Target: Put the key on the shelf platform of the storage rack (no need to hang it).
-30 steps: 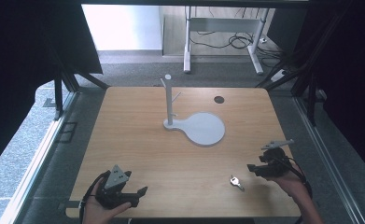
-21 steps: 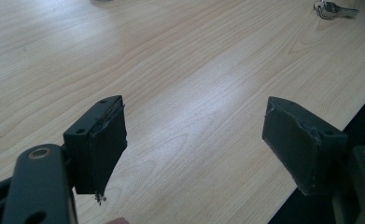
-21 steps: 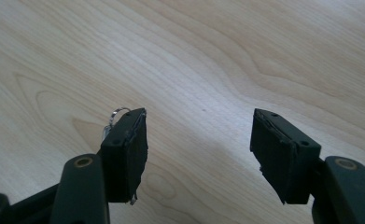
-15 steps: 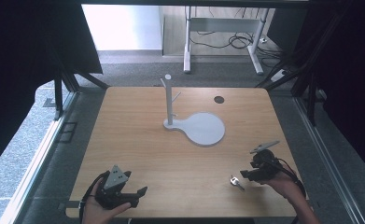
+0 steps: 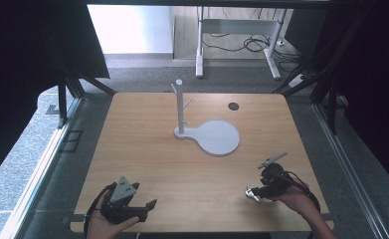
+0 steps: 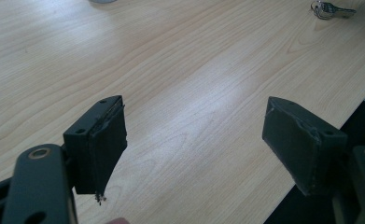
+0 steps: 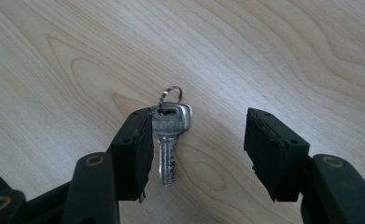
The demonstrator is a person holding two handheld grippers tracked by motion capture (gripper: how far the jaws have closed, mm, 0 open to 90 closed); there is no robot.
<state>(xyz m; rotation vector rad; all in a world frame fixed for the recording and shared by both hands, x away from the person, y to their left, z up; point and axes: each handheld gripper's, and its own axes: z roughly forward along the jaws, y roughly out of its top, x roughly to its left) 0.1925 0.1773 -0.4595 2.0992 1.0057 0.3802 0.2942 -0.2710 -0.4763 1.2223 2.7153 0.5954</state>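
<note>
A silver key [image 7: 170,140] on a small wire ring lies flat on the wooden table [image 5: 147,154]. My right gripper [image 7: 198,154] stands open over it, the key lying next to the left jaw with its blade pointing back at the camera. In the high view the key [image 5: 252,194] glints at the front right, just at the tip of the right gripper [image 5: 262,191]. My left gripper [image 5: 143,209] rests at the front left edge, held in a hand, open with nothing between its jaws [image 6: 194,144]. The key [image 6: 332,8] shows far off in the left gripper view.
A white stand [image 5: 180,107] with pegs rises from a flat round grey base [image 5: 217,137] at mid-table. A small dark round hole [image 5: 233,106] marks the far right of the table. The table's front edge lies close under the left gripper.
The right gripper has moved left and toward the front edge, coming down over the key so that it lies between the open jaws. The left gripper has stayed put.
</note>
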